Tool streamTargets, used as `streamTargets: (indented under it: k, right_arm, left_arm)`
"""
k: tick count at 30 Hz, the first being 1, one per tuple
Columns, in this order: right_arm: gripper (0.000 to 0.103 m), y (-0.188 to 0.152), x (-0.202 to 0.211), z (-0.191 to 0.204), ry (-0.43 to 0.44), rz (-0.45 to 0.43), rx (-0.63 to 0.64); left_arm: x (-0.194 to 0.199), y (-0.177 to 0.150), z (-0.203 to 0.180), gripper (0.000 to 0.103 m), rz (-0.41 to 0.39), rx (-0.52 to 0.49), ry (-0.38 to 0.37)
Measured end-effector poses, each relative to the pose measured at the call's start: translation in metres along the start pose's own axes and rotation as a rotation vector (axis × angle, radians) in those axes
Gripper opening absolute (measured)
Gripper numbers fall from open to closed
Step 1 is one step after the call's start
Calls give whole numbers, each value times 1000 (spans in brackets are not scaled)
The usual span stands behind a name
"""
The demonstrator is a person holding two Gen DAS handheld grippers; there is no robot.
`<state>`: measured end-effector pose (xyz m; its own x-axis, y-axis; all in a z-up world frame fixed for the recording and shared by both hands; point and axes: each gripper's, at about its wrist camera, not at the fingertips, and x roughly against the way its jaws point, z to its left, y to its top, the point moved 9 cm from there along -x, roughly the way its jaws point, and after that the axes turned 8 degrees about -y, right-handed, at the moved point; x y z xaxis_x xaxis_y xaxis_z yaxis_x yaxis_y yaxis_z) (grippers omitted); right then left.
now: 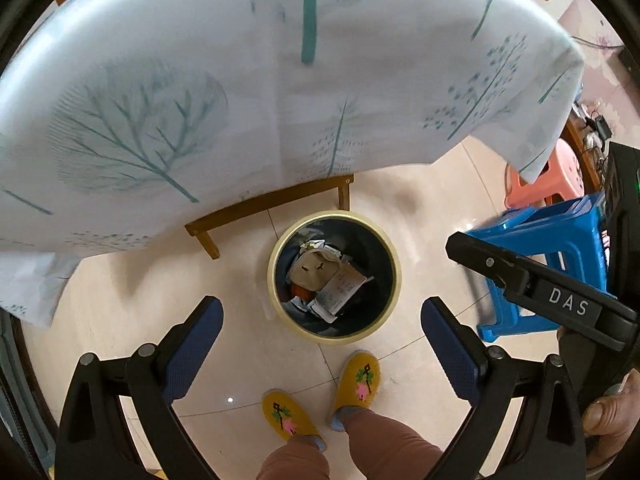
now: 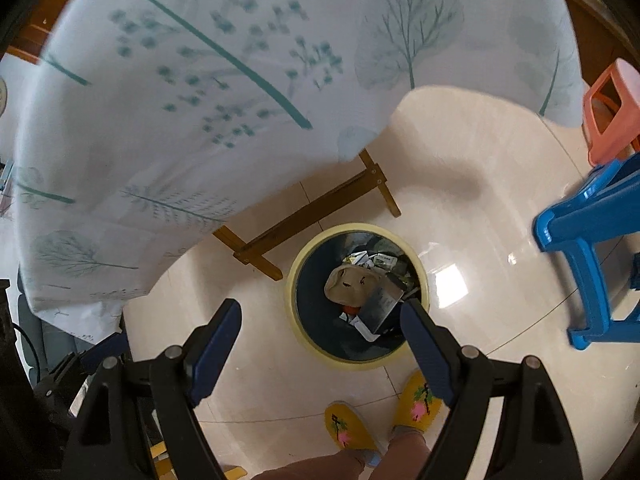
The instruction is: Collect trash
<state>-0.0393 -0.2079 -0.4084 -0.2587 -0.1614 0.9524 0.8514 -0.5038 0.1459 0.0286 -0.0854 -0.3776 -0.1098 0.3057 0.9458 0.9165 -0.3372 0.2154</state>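
**Both tongs empty above the bin**

From the left wrist, the left tongs (image 1: 322, 322) stood spread and empty over the trash bin (image 1: 276, 248) on the floor, wrappers (image 1: 340, 292) inside. Next pickup should start well clear of the tablecloth (image 1: 200, 80).

From the right wrist, the right tongs (image 2: 320, 326) were spread, empty; 1 finger (image 2: 424, 344) overlapped the bin's rim. The cloth hid the surface.

One bin (image 1: 334, 216), two stools (image 1: 560, 240), two slippers (image 1: 360, 376), one table (image 1: 240, 80).
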Motion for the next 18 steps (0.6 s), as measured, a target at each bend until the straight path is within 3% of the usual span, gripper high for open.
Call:
streamTargets:
  k: [18]
  right_arm:
    - [82, 40, 134, 32, -32, -143, 152]
  left_arm:
    - [132, 53, -27, 98, -182, 45, -6]
